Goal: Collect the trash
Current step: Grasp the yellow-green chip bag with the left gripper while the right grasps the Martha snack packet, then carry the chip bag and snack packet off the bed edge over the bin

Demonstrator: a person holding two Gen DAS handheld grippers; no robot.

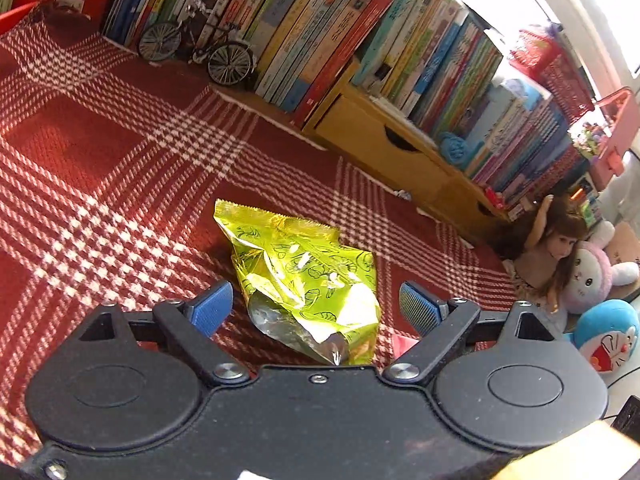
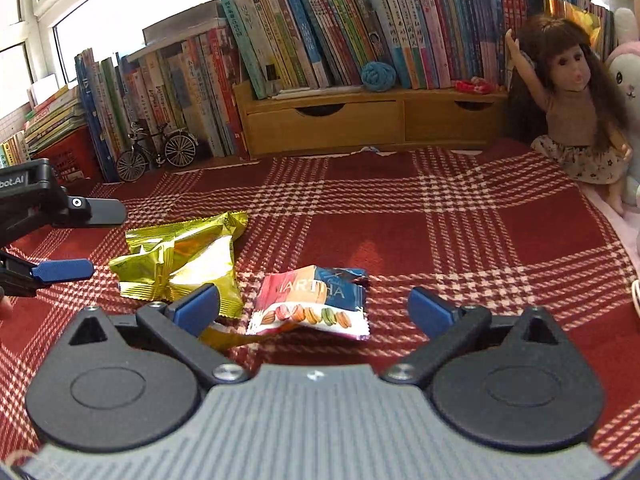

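- Left gripper (image 1: 316, 306) has its tongs spread wide, nothing pinched. The yellow wrapper (image 1: 308, 280) lies on the cloth in the lower middle of the left wrist view, in the gap between the blue pads (image 1: 212, 308), but neither pad touches it.
- That wrapper is crumpled, torn open at the near end, silvery lining showing.
- Right gripper (image 2: 314, 310) is also wide open and empty. The macaron wrapper (image 2: 312, 304) sits flat on the cloth in the lower middle of the right wrist view, between the pads with clear space on both sides.
- In the right wrist view the yellow wrapper (image 2: 180, 264) lies just left of the macaron one, close but I can't tell if they touch. The left gripper (image 2: 64, 240) pokes in from the left edge there, jaws apart, right beside the yellow wrapper.
- Everything lies on a red and white plaid cloth (image 2: 440, 240).
- Along the back: a row of books (image 2: 300, 32), a wooden drawer box (image 2: 360, 120) under some of them, and a little model bike (image 2: 158, 152) at the left middle.
- A doll (image 2: 572, 96) at the upper right of the right wrist view, one arm raised, with a pink plush (image 2: 626, 80) beside it at the frame edge.
- Left wrist view also catches a blue plush (image 1: 608, 336) at the right edge, below the doll (image 1: 556, 248).
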